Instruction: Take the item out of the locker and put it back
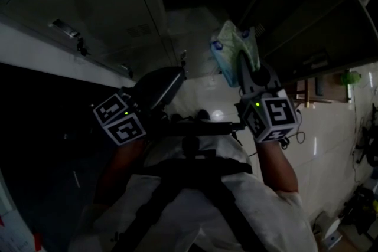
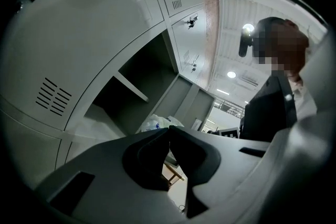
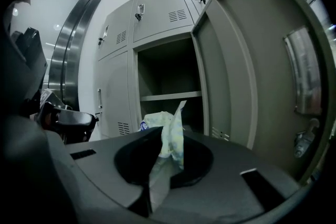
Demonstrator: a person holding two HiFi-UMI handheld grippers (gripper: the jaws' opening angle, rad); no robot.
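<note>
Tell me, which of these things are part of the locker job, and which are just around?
Part of the job:
- soft packet, pinched in the right gripper
- open locker
- its door

Just around:
- left gripper, shut and empty
- closed lockers alongside

Smooth, matt grey painted metal on the locker (image 3: pixel 231 71); the packet (image 3: pixel 169 136) is crinkled, faintly shiny plastic film; floor (image 1: pixel 331 138) tiles glossy.
</note>
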